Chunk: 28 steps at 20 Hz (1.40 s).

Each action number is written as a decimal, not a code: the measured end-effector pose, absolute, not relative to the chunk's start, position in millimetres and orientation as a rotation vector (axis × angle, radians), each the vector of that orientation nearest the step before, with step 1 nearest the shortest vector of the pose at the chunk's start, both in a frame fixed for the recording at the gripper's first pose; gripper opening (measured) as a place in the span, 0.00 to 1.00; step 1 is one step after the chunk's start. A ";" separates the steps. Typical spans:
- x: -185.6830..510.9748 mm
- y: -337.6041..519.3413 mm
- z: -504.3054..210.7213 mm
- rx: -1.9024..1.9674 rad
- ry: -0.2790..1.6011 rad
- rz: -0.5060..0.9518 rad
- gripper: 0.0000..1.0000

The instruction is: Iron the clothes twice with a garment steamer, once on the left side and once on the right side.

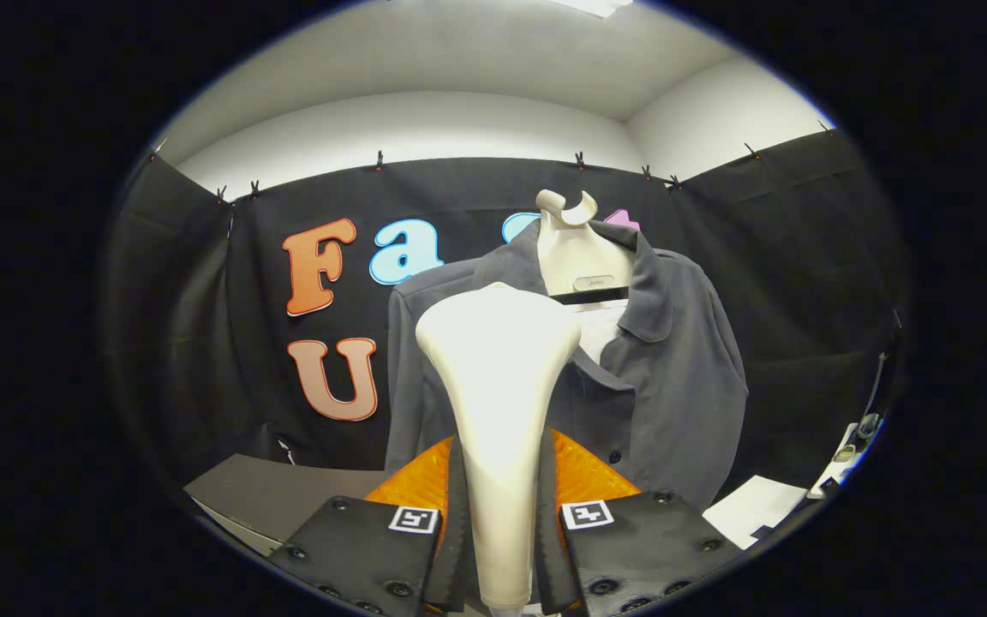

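A white garment steamer (500,403) stands upright between my fingers, its narrow handle clamped by both and its wide head raised in front of the clothes. My gripper (502,514) is shut on that handle. Beyond the steamer hangs a dark grey button-up shirt (673,377) on a cream hanger stand (575,248), collar open, with a white inner layer showing at the neck. The steamer head covers the shirt's left chest as I see it; whether it touches the cloth is not clear. The shirt's right half and its buttons are in plain sight.
A grey tabletop (262,493) lies low at the left, beside the fingers. A white sheet (755,510) rests at the lower right, with a dark stand and cable (870,420) past it. Black cloth walls close the booth behind the shirt.
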State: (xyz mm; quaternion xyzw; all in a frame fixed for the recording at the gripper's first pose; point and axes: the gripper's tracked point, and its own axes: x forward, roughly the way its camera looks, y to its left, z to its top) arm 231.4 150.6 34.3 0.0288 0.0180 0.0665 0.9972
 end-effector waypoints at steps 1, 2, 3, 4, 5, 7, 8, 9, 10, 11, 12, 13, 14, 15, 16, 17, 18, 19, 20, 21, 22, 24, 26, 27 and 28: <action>236.8 147.2 30.5 0.059 0.045 0.137 0.39; 243.5 144.4 25.9 0.061 0.056 0.142 0.39; 249.6 141.7 22.2 0.063 0.062 0.146 0.39; 254.6 138.8 19.7 0.060 0.064 0.150 0.39; 258.5 137.1 16.2 0.053 0.065 0.157 0.39; 262.7 135.6 12.8 0.041 0.059 0.175 0.39; 263.8 134.5 11.2 0.033 0.054 0.184 0.39; 264.2 133.1 7.8 0.024 0.054 0.192 0.39; 264.6 132.5 3.9 0.022 0.058 0.199 0.39; 263.9 132.7 0.0 0.027 0.065 0.206 0.39; 264.2 132.3 -4.9 0.030 0.072 0.212 0.39; 263.5 131.4 -9.6 0.031 0.078 0.218 0.39; 261.9 130.3 -14.4 0.029 0.083 0.224 0.39; 262.4 129.9 -20.1 0.025 0.089 0.231 0.39; 261.8 129.1 -24.6 0.027 0.092 0.239 0.39; 261.0 128.6 -30.1 0.029 0.099 0.246 0.39; 257.1 130.9 -37.1 0.026 0.109 0.250 0.39; 256.1 130.0 -43.2 0.022 0.117 0.255 0.39; 254.8 129.3 -49.3 0.018 0.126 0.261 0.39; 253.5 127.8 -55.3 0.015 0.135 0.265 0.39; 252.1 125.7 -61.0 0.011 0.143 0.266 0.39; 249.8 121.7 -71.7 0.002 0.155 0.272 0.39; 246.5 117.5 -81.4 -0.010 0.169 0.279 0.39; 244.9 115.8 -85.7 -0.014 0.175 0.282 0.39; 242.7 114.9 -89.8 -0.017 0.182 0.286 0.39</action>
